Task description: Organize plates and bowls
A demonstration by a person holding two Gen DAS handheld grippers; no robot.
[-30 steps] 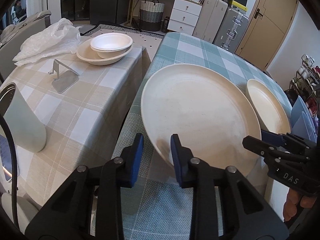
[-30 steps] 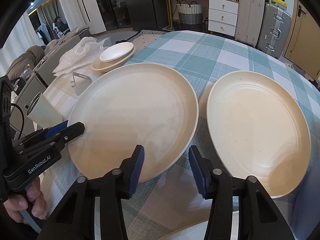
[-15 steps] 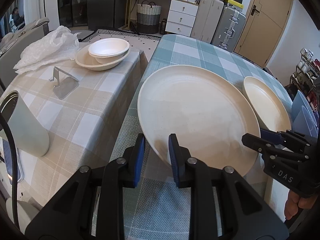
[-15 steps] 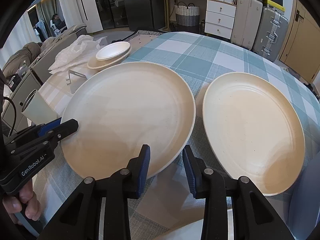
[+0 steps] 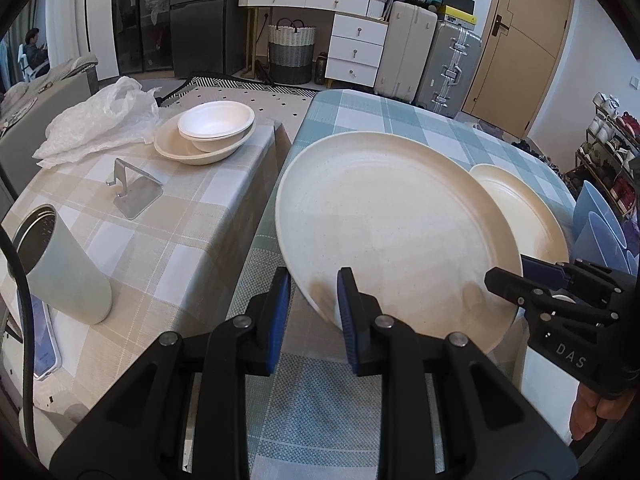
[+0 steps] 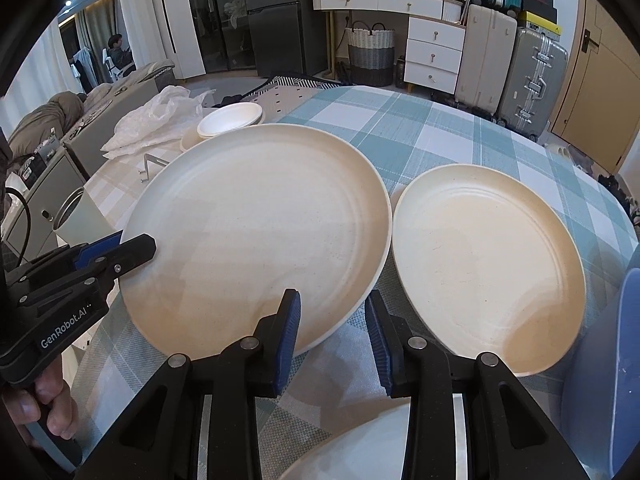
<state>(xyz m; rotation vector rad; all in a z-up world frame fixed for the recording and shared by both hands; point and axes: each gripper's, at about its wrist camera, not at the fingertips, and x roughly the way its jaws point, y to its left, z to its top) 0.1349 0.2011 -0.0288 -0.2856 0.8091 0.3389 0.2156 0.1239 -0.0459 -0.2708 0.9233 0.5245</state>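
Observation:
A large cream plate (image 5: 392,224) is lifted off the teal checked table (image 5: 360,120), tilted, and also shows in the right wrist view (image 6: 260,220). My left gripper (image 5: 310,300) is shut on its near left rim. My right gripper (image 6: 332,316) is shut on its near right rim. A second cream plate (image 6: 484,256) lies flat on the table to the right and also shows in the left wrist view (image 5: 520,208). A white bowl (image 5: 216,120) sits inside a cream bowl (image 5: 200,148) on the beige checked table (image 5: 160,240).
On the beige table are a crumpled plastic bag (image 5: 96,124), a metal stand (image 5: 134,194) and a grey cup (image 5: 60,264). A blue dish rack (image 5: 600,224) stands at the right. A white plate rim (image 6: 360,452) lies under my right gripper.
Both grippers closed onto the large plate's near rim and raised it; it now sits higher and partly overlaps the second plate in the left wrist view.

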